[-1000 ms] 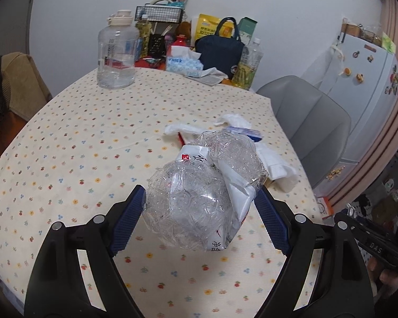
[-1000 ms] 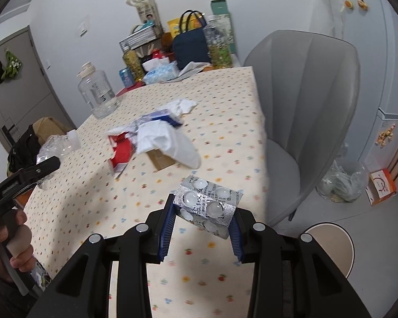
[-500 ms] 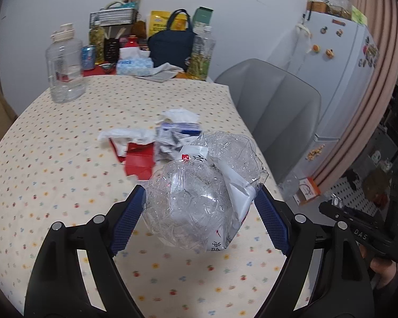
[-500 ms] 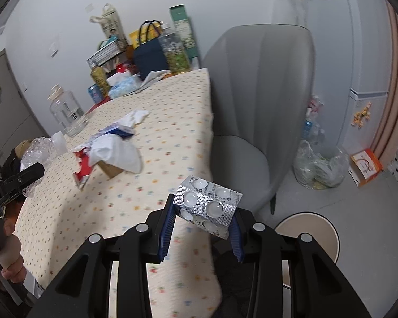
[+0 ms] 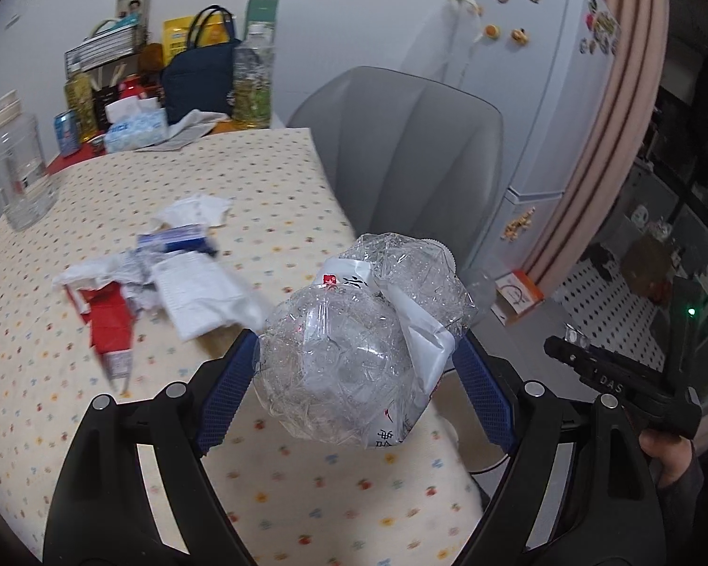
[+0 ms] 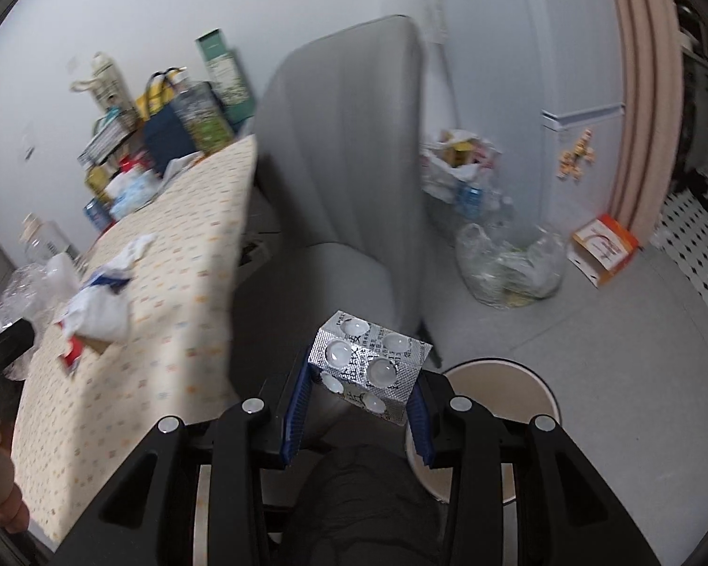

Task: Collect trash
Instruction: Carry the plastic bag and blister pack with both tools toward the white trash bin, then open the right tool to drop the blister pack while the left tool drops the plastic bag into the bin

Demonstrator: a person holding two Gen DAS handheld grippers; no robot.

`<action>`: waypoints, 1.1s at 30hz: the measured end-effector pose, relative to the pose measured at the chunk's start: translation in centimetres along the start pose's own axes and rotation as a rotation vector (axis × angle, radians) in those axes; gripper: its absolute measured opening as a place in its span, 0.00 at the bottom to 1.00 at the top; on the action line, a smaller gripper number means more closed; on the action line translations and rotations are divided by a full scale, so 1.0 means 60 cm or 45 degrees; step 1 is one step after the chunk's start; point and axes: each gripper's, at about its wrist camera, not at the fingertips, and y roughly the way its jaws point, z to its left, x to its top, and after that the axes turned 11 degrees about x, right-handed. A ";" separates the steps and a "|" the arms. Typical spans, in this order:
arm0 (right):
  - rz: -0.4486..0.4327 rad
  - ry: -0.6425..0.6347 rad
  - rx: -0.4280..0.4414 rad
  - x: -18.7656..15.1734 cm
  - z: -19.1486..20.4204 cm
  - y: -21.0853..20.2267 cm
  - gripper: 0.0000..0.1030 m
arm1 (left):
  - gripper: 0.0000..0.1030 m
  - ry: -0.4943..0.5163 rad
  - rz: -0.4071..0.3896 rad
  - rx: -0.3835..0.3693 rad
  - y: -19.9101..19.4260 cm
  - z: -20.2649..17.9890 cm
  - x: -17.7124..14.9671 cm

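My left gripper (image 5: 354, 391) is shut on a crushed clear plastic bottle (image 5: 354, 344) with a white label, held above the table's near right edge. My right gripper (image 6: 358, 405) is shut on a silver blister pack (image 6: 368, 368), held off the table over the floor, above and just left of a round beige bin (image 6: 519, 387). More trash lies on the dotted tablecloth (image 5: 269, 179): white tissues (image 5: 203, 292), a red carton (image 5: 108, 325) and a blue wrapper (image 5: 174, 238). The right gripper also shows at the left wrist view's right edge (image 5: 566, 349).
A grey chair (image 6: 349, 179) stands by the table's right side. A clear bag of trash (image 6: 509, 259) and an orange box (image 6: 604, 247) lie on the floor by the white fridge (image 5: 543, 70). A big jar (image 5: 16, 174), bags and bottles crowd the table's far end.
Both grippers have swung right, away from the table, with their loads still held. The right gripper now hangs over the floor near the beige bin.
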 end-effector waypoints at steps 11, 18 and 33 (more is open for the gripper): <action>-0.069 0.134 -0.107 0.002 -0.116 0.007 0.75 | 0.80 0.152 0.065 -0.077 0.055 -0.118 0.009; -0.113 0.202 -0.159 -0.012 -0.178 -0.037 0.84 | 0.80 0.247 0.114 -0.133 0.090 -0.186 0.006; -0.215 0.424 -0.271 -0.067 -0.337 -0.146 0.87 | 0.80 0.484 0.242 -0.224 0.156 -0.367 -0.024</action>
